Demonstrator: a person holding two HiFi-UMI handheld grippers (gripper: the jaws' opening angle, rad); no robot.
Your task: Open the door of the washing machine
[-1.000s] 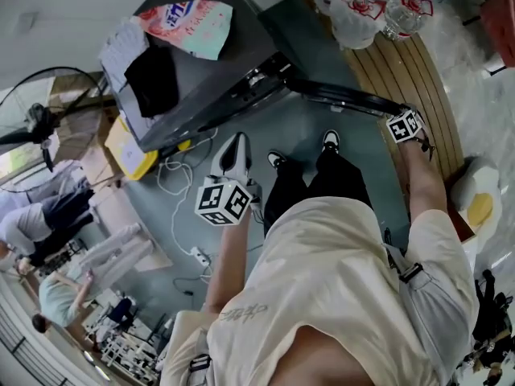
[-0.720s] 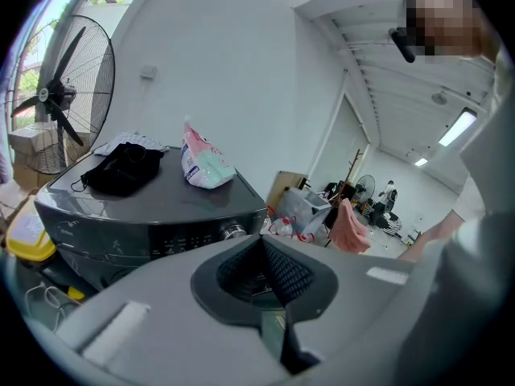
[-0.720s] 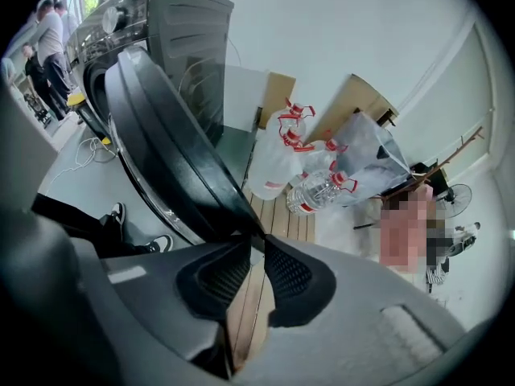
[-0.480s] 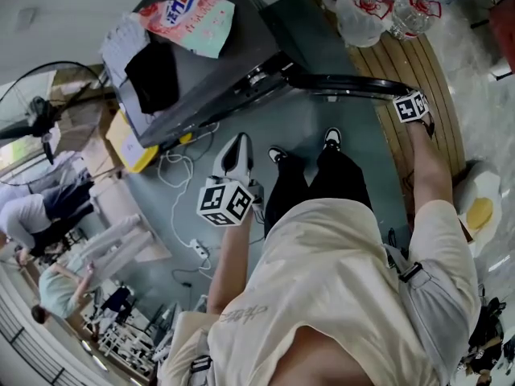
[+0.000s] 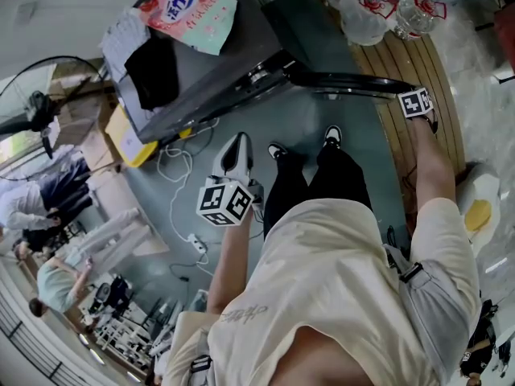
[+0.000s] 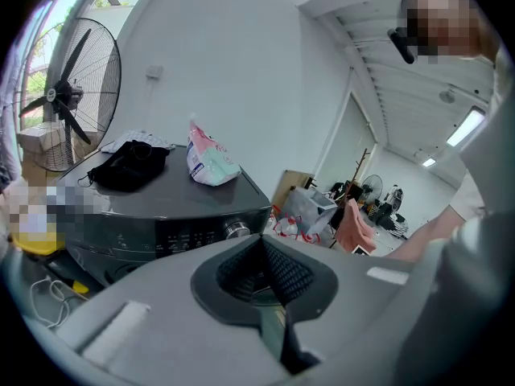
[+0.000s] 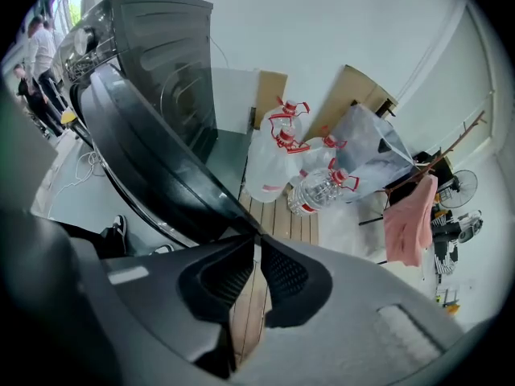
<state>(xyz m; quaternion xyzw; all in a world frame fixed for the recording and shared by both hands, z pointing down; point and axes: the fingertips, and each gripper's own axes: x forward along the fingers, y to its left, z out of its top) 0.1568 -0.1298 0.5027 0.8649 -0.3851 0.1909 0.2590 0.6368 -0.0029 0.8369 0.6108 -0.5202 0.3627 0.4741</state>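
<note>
While the left gripper (image 6: pixel 262 246) hangs just left of the person's trouser legs (image 5: pixel 322 179), its jaws are clenched together with nothing between them. It is well apart from the washing machine (image 5: pixel 201 63).

The washing machine is dark grey and stands at the far left of the head view. Its door (image 5: pixel 346 84) is swung wide open and reaches out to the right as a long dark bar, hinged at the machine's front.

The right gripper (image 7: pixel 257 241) is at the door's free end, on the far right. Its jaws have just been closing and now stand nearly together, leaving only a thin slit. The door's outer rim runs into the very tips, which pinch it there. Lower in the slit only the wooden planking (image 5: pixel 418 63) shows.

On the machine's top lie a pink-and-green detergent bag (image 5: pixel 193 18) and, just left of it, a black garment (image 5: pixel 151 75). Clear water bottles (image 5: pixel 378 6) with red caps stand on the planking, farther off than the door. A pedestal fan (image 5: pixel 36 107) stands at the left. A white power strip (image 5: pixel 195 249) lies on the floor at the near left.
</note>
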